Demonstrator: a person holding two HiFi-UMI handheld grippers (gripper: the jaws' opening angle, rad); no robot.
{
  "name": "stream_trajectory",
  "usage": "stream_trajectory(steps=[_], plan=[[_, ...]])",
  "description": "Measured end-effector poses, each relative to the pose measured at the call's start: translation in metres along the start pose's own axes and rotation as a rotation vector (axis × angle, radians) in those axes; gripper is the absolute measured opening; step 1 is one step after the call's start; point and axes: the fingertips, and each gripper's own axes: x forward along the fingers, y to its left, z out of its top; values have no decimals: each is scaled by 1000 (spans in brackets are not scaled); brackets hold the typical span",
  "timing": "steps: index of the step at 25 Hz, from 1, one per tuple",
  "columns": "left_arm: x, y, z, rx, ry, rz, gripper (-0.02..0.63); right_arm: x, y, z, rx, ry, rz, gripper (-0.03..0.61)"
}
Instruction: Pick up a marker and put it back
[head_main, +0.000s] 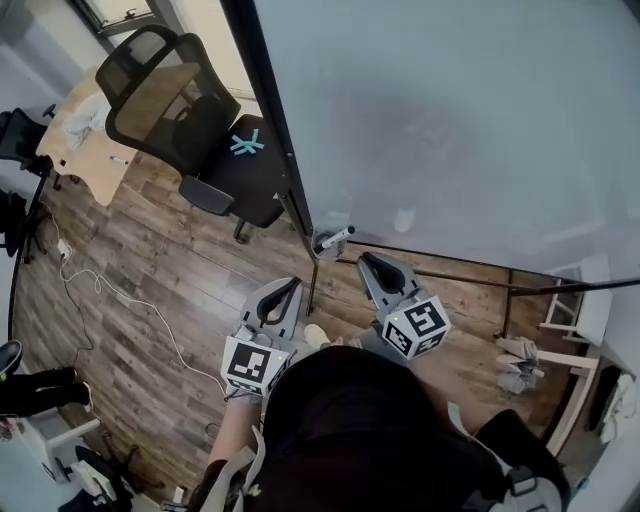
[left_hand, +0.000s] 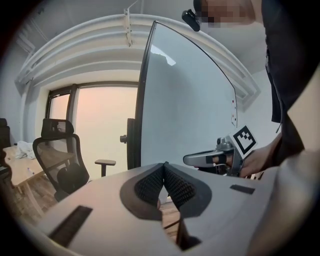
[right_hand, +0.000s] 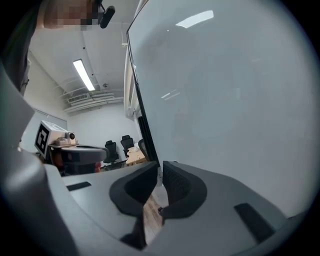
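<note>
In the head view, the marker rests in a holder below the whiteboard, at twelve o'clock from the gap between the left tool and the right tool. In the left gripper view, its jaws meet, empty. In the right gripper view, likewise.

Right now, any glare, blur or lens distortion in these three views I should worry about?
Head view: evenly lit, the whiteboard shows only soft smudgy reflections, and the marker is small but sharp. Left gripper view: strong fisheye bends the whiteboard edge, the window is blown out pinkish, and the corners are dark. Right gripper view: the ceiling light is bright, and a streak glares near the whiteboard's top.
</note>
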Motion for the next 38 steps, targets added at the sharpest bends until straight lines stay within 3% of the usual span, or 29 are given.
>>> stream_trajectory(steps=[17, 31, 38], plan=[[-14, 34, -29, 18, 64, -89, 9, 46, -27, -32, 164, -12, -213, 132], [-25, 47, -37, 1, 82, -68, 8, 72, -34, -31, 180, -38, -251, 132], [-26, 48, -34, 5, 56, -60, 9, 71, -39, -27, 199, -64, -272, 86]])
